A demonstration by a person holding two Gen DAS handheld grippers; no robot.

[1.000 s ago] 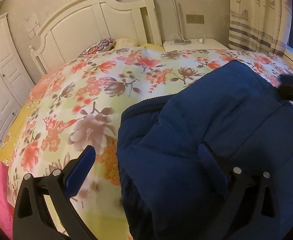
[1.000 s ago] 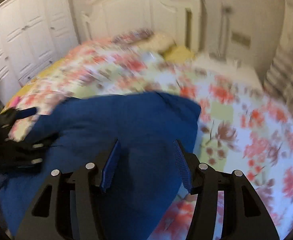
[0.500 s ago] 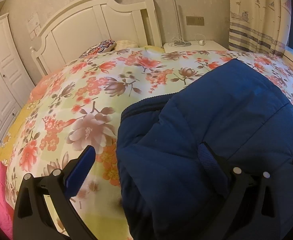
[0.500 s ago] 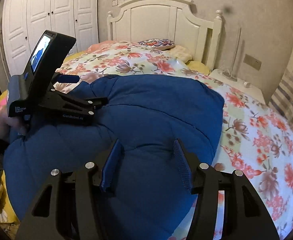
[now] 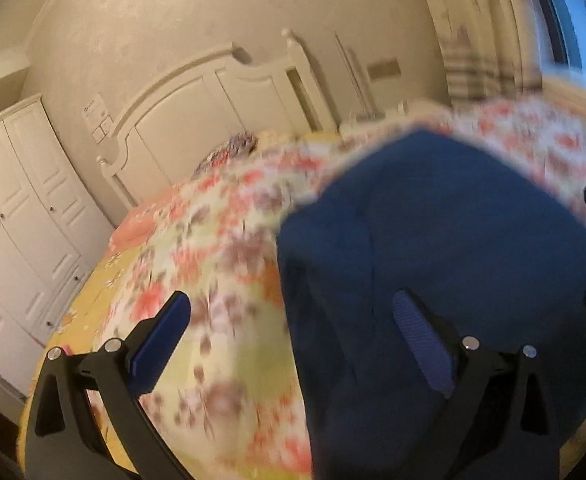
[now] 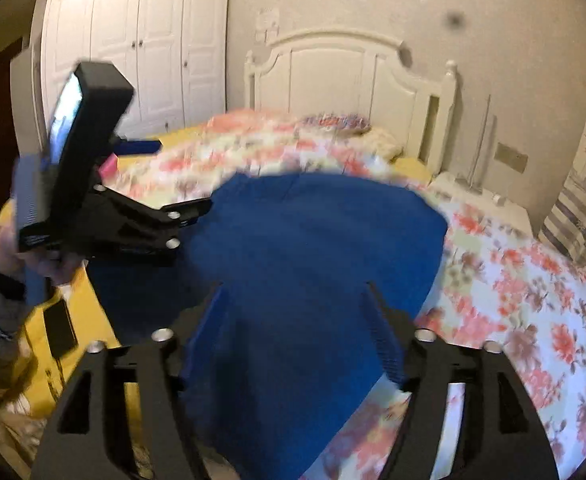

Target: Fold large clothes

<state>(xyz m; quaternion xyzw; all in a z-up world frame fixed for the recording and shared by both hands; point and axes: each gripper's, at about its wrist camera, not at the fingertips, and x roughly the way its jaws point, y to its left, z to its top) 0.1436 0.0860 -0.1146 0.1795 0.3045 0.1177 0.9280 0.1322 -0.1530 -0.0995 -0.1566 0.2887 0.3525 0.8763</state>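
A dark blue padded jacket (image 5: pixel 433 240) lies folded on the floral bedspread (image 5: pixel 221 248), and fills the near middle of the right wrist view (image 6: pixel 313 256). My left gripper (image 5: pixel 293 320) is open above the jacket's left edge, with nothing between its blue pads. It also shows in the right wrist view (image 6: pixel 181 220), at the jacket's left side, held by a hand. My right gripper (image 6: pixel 295 312) is open over the jacket's near end and holds nothing. Both views are blurred by motion.
A white headboard (image 6: pixel 333 76) stands at the bed's far end, with pillows (image 6: pixel 341 122) below it. White wardrobes (image 6: pixel 141 52) line the left wall. A bedside table (image 6: pixel 489 204) and striped curtain (image 6: pixel 573 216) are to the right. A yellow sheet (image 6: pixel 85 312) hangs over the near left edge.
Both grippers have lifted and tilted up, so more wall and headboard shows. The jacket lies as before. Both stay open.
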